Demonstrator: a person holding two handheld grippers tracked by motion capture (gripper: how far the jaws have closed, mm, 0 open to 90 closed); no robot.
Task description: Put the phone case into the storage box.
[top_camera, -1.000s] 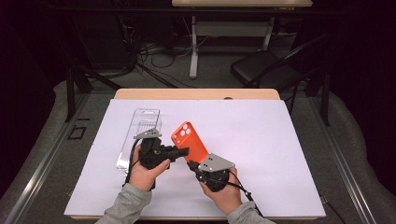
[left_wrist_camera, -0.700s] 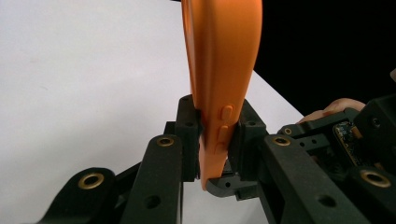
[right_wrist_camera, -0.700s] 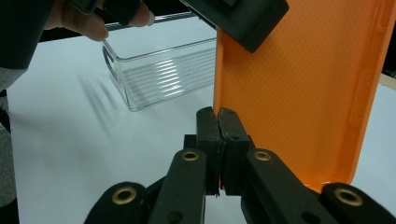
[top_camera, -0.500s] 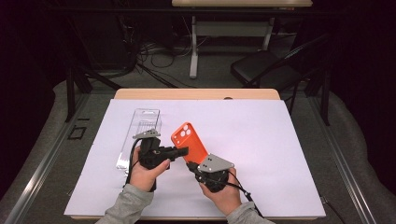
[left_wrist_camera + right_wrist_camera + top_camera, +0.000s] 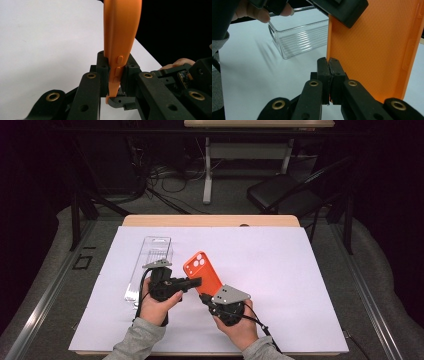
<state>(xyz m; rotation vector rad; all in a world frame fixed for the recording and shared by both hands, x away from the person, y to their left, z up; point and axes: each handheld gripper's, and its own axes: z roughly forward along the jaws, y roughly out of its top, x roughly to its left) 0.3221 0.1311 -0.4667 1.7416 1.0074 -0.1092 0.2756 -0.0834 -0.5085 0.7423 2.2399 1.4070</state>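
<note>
An orange phone case (image 5: 202,272) is held up off the white table (image 5: 310,285), near its middle and toward the person's side. In the high view its long axis runs from about 5 o'clock up to 11 o'clock, with the camera-cutout end at the far, upper end and its back face turned up toward the camera.

The left gripper (image 5: 196,282) comes in from 9 o'clock; its fingers (image 5: 103,72) have just been closing and are now clamped on the case's long edge, pressing both faces beside the side buttons. The right gripper (image 5: 206,298) reaches from 5 o'clock, its fingers (image 5: 323,72) clenched on the edge at the case's lower end.

A clear plastic box (image 5: 150,265) lies flat on the table at 10 o'clock from the case, just beyond the left hand (image 5: 157,302), its length running away from the person.
</note>
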